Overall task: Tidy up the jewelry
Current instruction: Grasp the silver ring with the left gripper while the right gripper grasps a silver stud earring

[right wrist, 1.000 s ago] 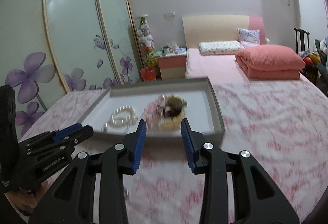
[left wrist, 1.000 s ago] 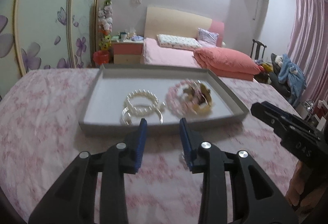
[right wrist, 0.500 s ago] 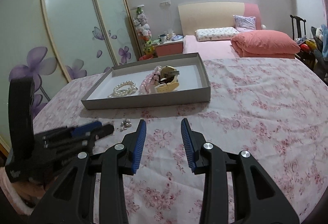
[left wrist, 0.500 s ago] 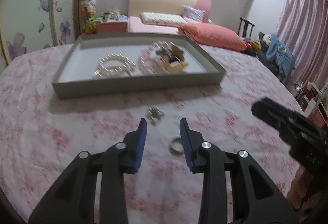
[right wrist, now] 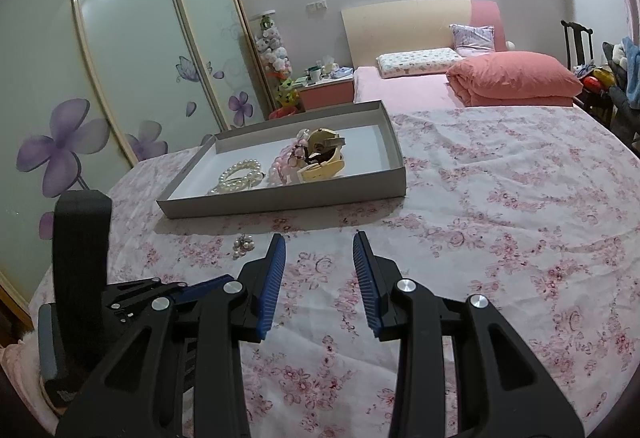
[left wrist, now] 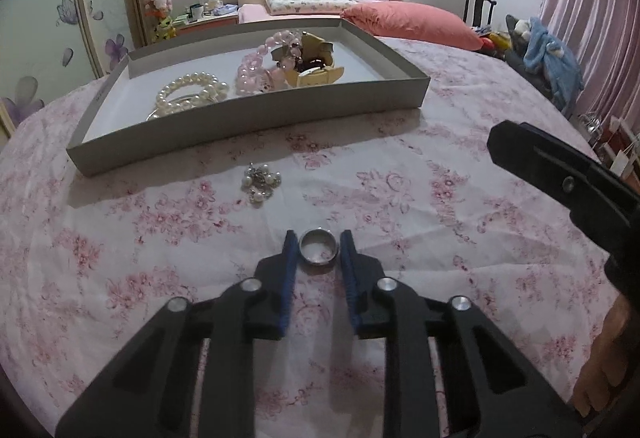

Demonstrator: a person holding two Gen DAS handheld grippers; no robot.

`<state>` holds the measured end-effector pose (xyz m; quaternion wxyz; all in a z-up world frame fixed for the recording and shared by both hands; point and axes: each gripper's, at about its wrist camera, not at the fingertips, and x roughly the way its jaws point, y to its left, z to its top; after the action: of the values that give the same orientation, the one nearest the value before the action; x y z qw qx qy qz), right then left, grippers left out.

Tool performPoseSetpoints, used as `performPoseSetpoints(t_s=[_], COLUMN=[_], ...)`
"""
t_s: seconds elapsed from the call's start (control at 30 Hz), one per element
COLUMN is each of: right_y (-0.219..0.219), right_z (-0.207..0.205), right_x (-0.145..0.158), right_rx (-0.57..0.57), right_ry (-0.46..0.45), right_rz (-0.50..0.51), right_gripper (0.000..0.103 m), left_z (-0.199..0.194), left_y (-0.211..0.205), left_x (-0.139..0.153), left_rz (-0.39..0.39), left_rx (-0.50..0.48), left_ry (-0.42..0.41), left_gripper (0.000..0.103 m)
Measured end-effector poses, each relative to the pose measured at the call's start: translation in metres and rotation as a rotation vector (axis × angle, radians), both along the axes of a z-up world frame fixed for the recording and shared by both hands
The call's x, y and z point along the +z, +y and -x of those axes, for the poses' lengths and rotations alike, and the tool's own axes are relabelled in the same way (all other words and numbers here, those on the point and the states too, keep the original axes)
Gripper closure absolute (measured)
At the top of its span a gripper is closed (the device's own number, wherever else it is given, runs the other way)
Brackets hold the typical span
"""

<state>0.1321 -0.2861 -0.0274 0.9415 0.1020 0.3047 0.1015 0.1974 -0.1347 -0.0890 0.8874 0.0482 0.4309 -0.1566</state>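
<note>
A silver ring (left wrist: 319,252) lies flat on the flowered cloth, right between the blue pads of my left gripper (left wrist: 319,244). Its jaws are closing and the pads meet the ring's sides. A small pearl earring cluster (left wrist: 260,181) (right wrist: 243,245) lies just in front of the grey tray (left wrist: 248,117) (right wrist: 280,203). The tray holds a pearl bracelet (left wrist: 192,93), a pink bead bracelet (left wrist: 256,65) and a beige watch (left wrist: 314,75). My right gripper (right wrist: 319,250) hovers open over bare cloth with nothing between its fingers; in the left wrist view it shows at the right edge (left wrist: 560,181).
The table is covered with a pink flowered cloth (right wrist: 500,217). Beyond it are a bed with a folded pink quilt (right wrist: 516,77), a wardrobe with flower-painted doors (right wrist: 120,57) and a nightstand (right wrist: 326,89). A person's hand (left wrist: 600,366) shows at the lower right.
My left gripper has drawn back from the tray and sunk to the cloth, so the ring now sits between its narrowed jaws. The right gripper also backed away from the tray, then kept still.
</note>
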Motion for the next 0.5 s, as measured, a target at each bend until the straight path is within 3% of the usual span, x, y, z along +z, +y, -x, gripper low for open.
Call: performPoseSetpoints(t_s=[0.23,0.5], right_y=[0.012,0.053], right_z=[-0.007,-0.031], right_x=[0.000,-0.015], right_rx=[0.036,0.163], right_ry=[0.019,0.118], right_rz=[0.002,0.044], right_gripper=[0.066,0.066], left_z=[-0.004,-0.009], left_y=[0.024,0.105], left_x=[0.002,0.007], left_rz=[-0.020,-0.047], left_rx=[0.065,0.255], left_ry=[-0.003,0.003], left_gripper=[0.081,0.081])
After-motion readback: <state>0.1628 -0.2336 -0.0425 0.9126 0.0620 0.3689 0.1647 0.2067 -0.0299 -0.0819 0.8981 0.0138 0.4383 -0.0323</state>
